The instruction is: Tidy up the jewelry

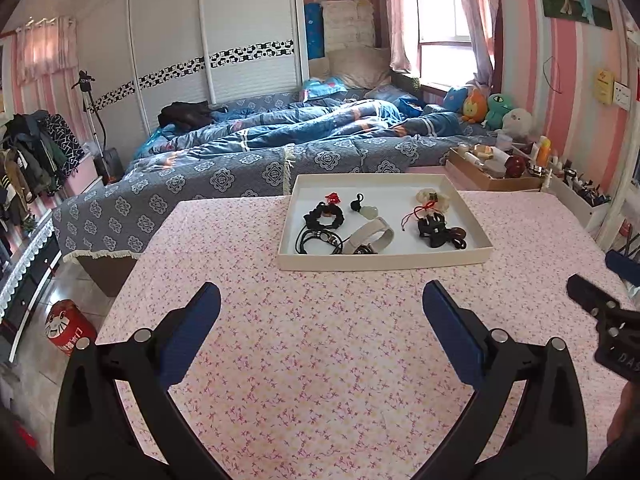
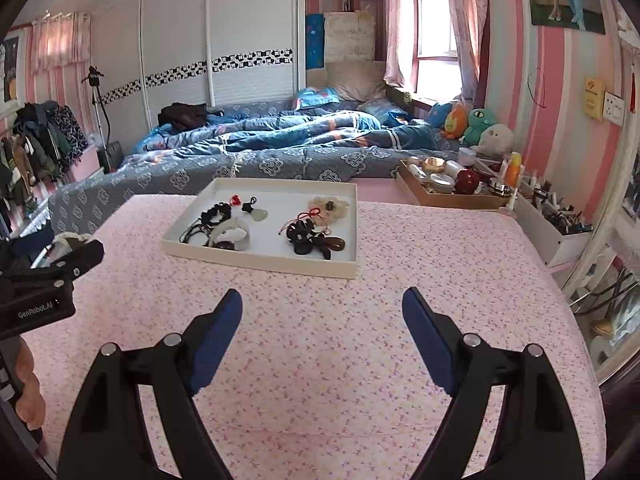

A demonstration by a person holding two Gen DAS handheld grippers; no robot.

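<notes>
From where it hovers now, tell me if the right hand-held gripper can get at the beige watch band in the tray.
Probably yes: the right hand-held gripper is open, bare tablecloth lies ahead, and only the tray's low rim fronts the watch band.

Floral pink tablecloth (image 1: 320,360), blue patterned bed (image 1: 240,168), plush toys (image 2: 476,124), wardrobe (image 1: 224,48)

White tray (image 1: 384,261), pink floral cloth (image 1: 320,340)

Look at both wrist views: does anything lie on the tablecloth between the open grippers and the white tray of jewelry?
Nothing visible does. Only bare floral tablecloth separates the left gripper and right gripper from the tray. The tray's low front wall is the sole edge to clear.
</notes>
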